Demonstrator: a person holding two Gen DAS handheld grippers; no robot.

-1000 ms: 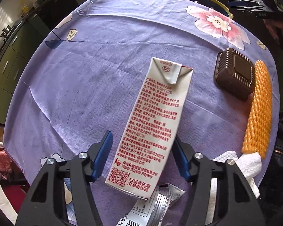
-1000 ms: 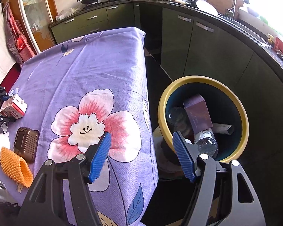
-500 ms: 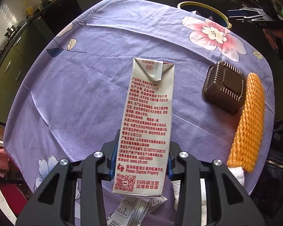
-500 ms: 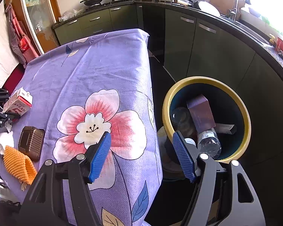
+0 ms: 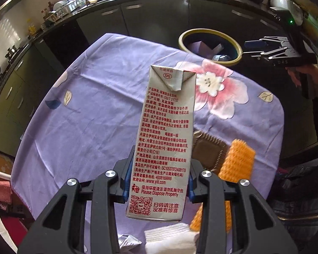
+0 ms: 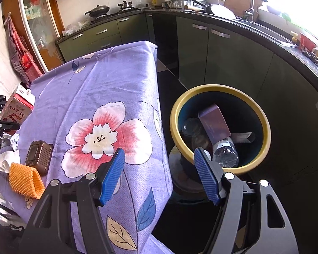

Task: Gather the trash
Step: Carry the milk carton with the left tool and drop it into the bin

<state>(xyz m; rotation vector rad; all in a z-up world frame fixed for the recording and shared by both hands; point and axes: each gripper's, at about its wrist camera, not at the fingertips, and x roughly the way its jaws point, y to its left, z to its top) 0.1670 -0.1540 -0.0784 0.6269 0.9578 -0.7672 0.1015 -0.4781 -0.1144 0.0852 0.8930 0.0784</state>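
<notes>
Purple floral tablecloth [image 6: 108,78] is covering the table and taking up most of both views, w/ dark kitchen cabinets [image 6: 229,59] curving round behind it. Yellow-rimmed trash bin [image 6: 262,114] is standing on the floor just off the table's far edge; it's holding a purple box [image 6: 214,122], a clear plastic bottle [image 6: 224,154] & other bits. Right gripper [image 6: 159,175] is hovering over the table edge beside the bin, blue pads standing wide apart w/ nothing between them.

Left gripper [image 5: 158,182] is clamping a tall milk carton [image 5: 165,135] near its lower end, pads pressing on both sides, carton sitting upright in the grip & lifted clear of the cloth, red print facing the camera. In the right wrist view the same carton [image 6: 17,108] is showing at the far left edge.

Trash lying on the cloth: orange foam net sleeve [image 5: 237,158], touching a brown ribbed plastic tray [image 5: 207,150]; white tissue [image 5: 169,239] lying below the carton; crumpled silver wrapper [image 5: 127,241] sitting just beside the tissue.
</notes>
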